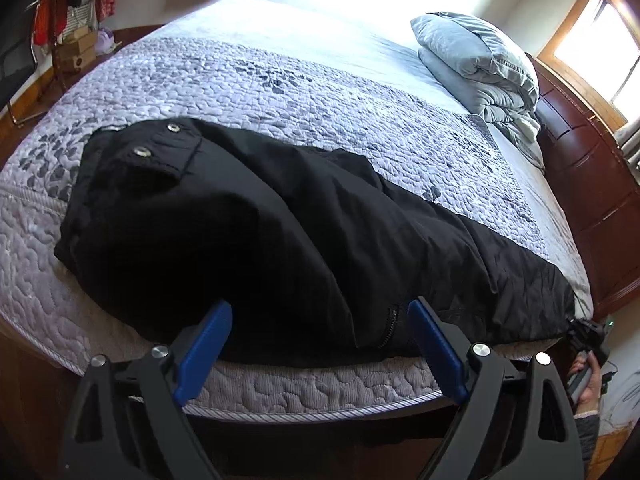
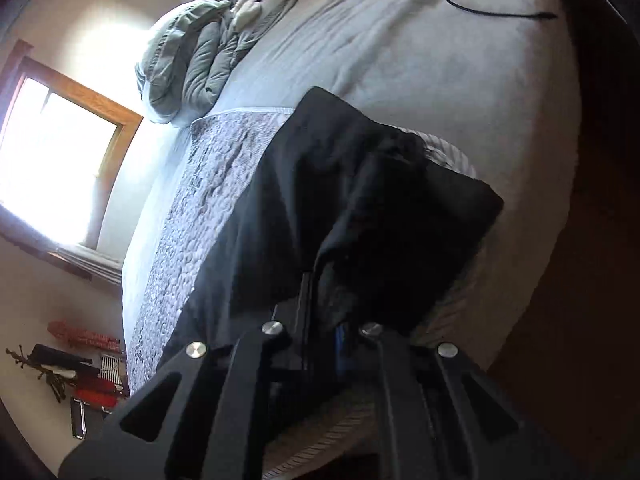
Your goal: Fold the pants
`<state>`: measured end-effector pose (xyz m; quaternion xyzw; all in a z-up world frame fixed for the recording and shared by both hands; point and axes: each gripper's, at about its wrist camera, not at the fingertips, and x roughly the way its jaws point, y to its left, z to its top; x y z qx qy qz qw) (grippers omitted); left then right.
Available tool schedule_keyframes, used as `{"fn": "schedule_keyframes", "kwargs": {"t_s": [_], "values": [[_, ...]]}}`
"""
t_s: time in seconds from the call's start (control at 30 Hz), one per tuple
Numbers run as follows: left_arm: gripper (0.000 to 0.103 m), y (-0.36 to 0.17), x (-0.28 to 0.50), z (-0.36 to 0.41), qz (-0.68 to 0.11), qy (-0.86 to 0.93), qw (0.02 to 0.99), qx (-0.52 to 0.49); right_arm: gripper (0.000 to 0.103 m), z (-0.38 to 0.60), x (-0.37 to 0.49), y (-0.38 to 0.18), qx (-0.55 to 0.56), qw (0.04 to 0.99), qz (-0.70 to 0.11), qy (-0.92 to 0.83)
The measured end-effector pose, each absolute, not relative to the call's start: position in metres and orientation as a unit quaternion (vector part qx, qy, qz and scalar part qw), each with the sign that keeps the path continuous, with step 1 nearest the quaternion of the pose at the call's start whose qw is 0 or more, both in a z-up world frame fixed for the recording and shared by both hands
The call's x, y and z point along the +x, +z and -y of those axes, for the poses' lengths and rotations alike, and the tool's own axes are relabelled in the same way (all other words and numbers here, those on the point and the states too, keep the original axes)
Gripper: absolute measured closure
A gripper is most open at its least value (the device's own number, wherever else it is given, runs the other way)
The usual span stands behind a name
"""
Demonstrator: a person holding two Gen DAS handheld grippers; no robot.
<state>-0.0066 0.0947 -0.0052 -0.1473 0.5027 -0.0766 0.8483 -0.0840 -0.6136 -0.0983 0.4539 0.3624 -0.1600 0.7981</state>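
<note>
Pants (image 1: pixel 248 240) lie doubled lengthwise along the bed's (image 1: pixel 280 80) near edge, cross-folds undone; left hand-held gripper (image 1: pixel 320 344) gapes empty, right hand-held gripper (image 2: pixel 320 320) pinches the hem.

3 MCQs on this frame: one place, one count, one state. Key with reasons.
1. Where do the black pants lie?
A. on the quilt, near the bed's front edge
B. on the floor
C. on the folded duvet

2. How many metal snaps show on the waistband?
A. none
B. two
C. five

3. The left hand-held gripper is:
A. open
B. shut on the pants
C. shut on a cable

Key: A, they stretch along the quilt edge; B, two round snaps show; A, its blue fingers stand wide apart.
</note>
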Motion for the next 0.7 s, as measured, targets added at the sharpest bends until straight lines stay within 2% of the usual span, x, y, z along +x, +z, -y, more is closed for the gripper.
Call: {"fn": "schedule_keyframes", "kwargs": {"t_s": [0.17,0.2,0.23,0.4,0.5,0.53,0.63,0.7], "values": [[0.013,-0.007,-0.012,-0.102,-0.505,-0.069,0.846,-0.159,0.096,0.613,-0.084,-0.103,0.450,0.794,-0.371,-0.172],[0.013,-0.004,-0.014,-0.107,-0.500,-0.067,0.848,-0.163,0.086,0.611,-0.086,-0.099,0.436,0.793,-0.383,-0.182],[0.013,-0.002,-0.017,-0.112,-0.495,-0.065,0.850,-0.167,0.070,0.609,-0.083,-0.096,0.421,0.792,-0.398,-0.195],[0.008,0.007,-0.032,-0.155,-0.474,-0.013,0.857,-0.203,0.050,0.585,-0.077,-0.066,0.312,0.800,-0.452,-0.243],[0.008,-0.003,-0.041,-0.184,-0.477,0.002,0.838,-0.267,0.050,0.562,-0.080,-0.038,0.222,0.795,-0.471,-0.311],[0.008,-0.010,-0.044,-0.189,-0.478,-0.007,0.827,-0.297,0.047,0.552,-0.082,-0.026,0.193,0.798,-0.465,-0.331],[0.008,-0.028,-0.043,-0.186,-0.485,-0.054,0.795,-0.359,0.040,0.521,-0.083,0.003,0.149,0.828,-0.436,-0.320],[0.008,-0.039,-0.037,-0.174,-0.489,-0.092,0.777,-0.386,0.040,0.495,-0.075,0.018,0.127,0.850,-0.423,-0.288]]}}
